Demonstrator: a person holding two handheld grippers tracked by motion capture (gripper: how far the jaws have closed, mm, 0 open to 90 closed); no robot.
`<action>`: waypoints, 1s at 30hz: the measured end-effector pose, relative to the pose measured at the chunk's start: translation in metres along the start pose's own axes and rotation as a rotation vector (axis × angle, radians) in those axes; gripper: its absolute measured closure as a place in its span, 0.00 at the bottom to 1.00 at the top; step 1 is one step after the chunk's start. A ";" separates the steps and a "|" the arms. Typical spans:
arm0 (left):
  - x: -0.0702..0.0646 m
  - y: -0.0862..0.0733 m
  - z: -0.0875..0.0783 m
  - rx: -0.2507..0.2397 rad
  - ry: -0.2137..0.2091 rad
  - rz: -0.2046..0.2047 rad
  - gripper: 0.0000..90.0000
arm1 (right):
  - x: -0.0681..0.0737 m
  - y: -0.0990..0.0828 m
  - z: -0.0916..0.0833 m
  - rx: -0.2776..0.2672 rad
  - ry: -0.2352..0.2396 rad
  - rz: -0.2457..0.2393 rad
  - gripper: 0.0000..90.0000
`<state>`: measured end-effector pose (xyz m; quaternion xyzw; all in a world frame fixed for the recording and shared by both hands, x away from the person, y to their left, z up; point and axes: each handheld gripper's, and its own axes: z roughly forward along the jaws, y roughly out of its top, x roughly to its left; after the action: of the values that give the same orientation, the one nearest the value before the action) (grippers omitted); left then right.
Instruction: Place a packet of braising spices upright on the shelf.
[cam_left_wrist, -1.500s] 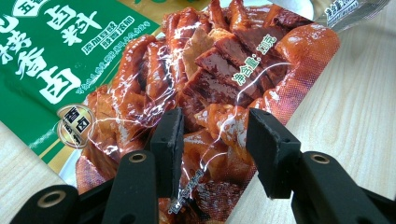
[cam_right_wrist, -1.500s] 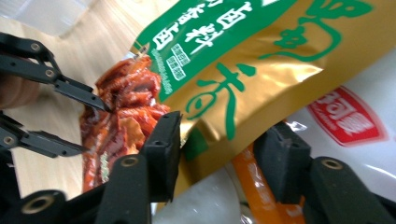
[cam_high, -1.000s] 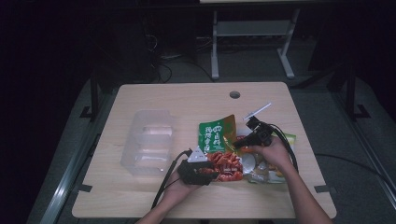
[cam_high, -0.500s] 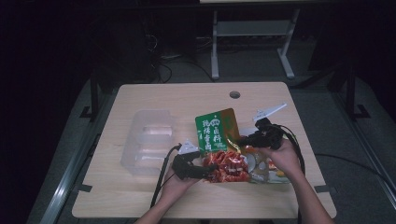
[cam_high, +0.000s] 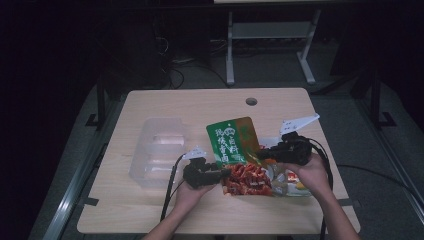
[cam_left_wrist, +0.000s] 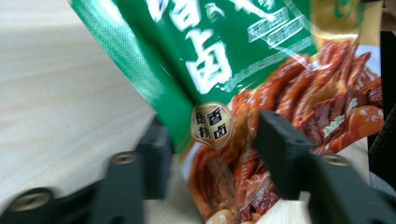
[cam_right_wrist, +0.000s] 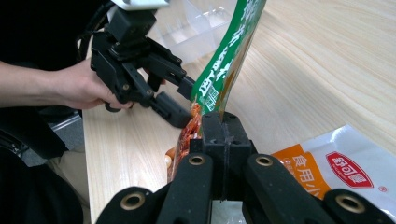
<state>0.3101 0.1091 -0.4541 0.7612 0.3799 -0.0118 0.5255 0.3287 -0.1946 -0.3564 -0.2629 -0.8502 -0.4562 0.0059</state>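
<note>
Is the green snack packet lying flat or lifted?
Lifted: the green snack packet stands on edge above the table, pinched by the right hand-held gripper.

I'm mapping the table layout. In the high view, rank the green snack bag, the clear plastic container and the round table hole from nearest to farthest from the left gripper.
1. green snack bag, at the left gripper
2. clear plastic container, left of it
3. round table hole, far edge

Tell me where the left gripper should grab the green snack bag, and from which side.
Grip the bag at its near side edge, low down where the green meets the red food print. Come in level from the left gripper's own side: the right gripper pinches the opposite edge and holds it upright, so the thin edge already stands between the closing left jaws.
</note>
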 end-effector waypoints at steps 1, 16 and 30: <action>0.000 0.000 0.000 0.000 0.000 0.000 0.62 | 0.000 0.000 0.000 0.003 -0.002 0.000 1.00; -0.014 0.004 -0.022 -0.065 0.072 0.089 0.93 | 0.004 -0.004 0.010 0.003 0.015 0.008 1.00; -0.014 0.002 -0.023 -0.071 0.111 0.130 0.97 | -0.003 0.004 0.028 0.090 0.014 0.029 0.91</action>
<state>0.2928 0.1194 -0.4361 0.7646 0.3584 0.0778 0.5300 0.3396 -0.1724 -0.3710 -0.2717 -0.8658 -0.4192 0.0301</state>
